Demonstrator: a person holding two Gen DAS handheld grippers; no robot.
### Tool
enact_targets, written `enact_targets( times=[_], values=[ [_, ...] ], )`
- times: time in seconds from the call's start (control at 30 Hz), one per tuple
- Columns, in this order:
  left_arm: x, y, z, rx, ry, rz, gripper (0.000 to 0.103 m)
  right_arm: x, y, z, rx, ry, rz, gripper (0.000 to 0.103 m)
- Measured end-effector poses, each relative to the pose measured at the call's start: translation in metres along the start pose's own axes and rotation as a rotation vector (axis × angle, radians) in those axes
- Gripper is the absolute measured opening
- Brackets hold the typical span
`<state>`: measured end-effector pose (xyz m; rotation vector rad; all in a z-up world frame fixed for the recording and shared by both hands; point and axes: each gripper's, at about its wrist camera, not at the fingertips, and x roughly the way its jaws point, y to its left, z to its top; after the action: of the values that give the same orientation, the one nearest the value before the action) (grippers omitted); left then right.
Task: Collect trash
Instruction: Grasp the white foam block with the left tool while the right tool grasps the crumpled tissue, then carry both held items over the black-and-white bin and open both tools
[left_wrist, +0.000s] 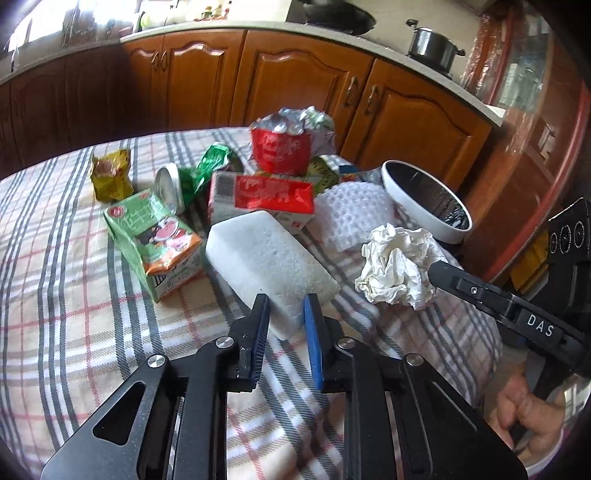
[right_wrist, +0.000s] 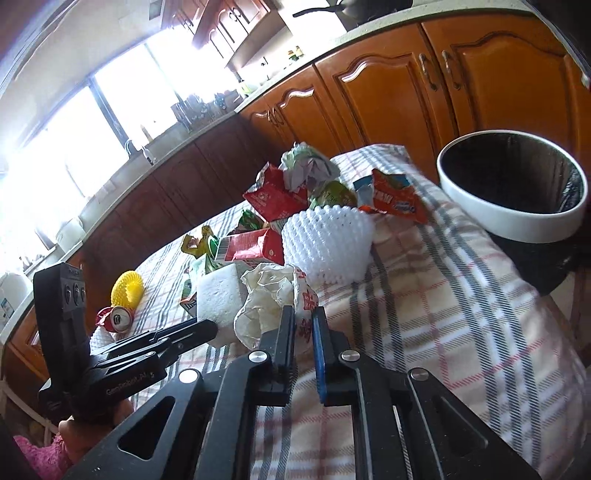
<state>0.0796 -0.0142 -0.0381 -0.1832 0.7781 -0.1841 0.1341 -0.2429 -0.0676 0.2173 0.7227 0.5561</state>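
Observation:
Trash lies piled on a plaid tablecloth (left_wrist: 74, 295). My left gripper (left_wrist: 286, 306) is shut on the near corner of a white foam block (left_wrist: 269, 258). My right gripper (right_wrist: 303, 317) is shut on a crumpled white paper ball (right_wrist: 266, 299), which also shows in the left wrist view (left_wrist: 397, 266). A white trash bin (right_wrist: 513, 184) with a black liner stands at the table's far right edge, also in the left wrist view (left_wrist: 424, 199). The foam block also shows in the right wrist view (right_wrist: 218, 295).
A green carton (left_wrist: 155, 240), red cartons (left_wrist: 273, 195), a can (left_wrist: 170, 184), white foam netting (right_wrist: 328, 236), an orange wrapper (right_wrist: 395, 199), a yellow foam ring (right_wrist: 127, 288) and a red can (right_wrist: 116, 319) lie on the table. Wooden cabinets (left_wrist: 295, 81) stand behind.

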Motion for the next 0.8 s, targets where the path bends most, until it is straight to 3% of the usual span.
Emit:
enact_targets(
  times=[0.37,0.8],
  values=[
    [-0.01,-0.046,0.019,0.091,-0.041,-0.07,0.017,-0.038,-0.02,0.009,0.035,-0.085,-0.055,0.009],
    [0.016,-0.105,0.046,0.191,-0.044,-0.162,0.017,-0.071,-0.076,0.028,0.108,-0.164,-0.163,0.009]
  ],
)
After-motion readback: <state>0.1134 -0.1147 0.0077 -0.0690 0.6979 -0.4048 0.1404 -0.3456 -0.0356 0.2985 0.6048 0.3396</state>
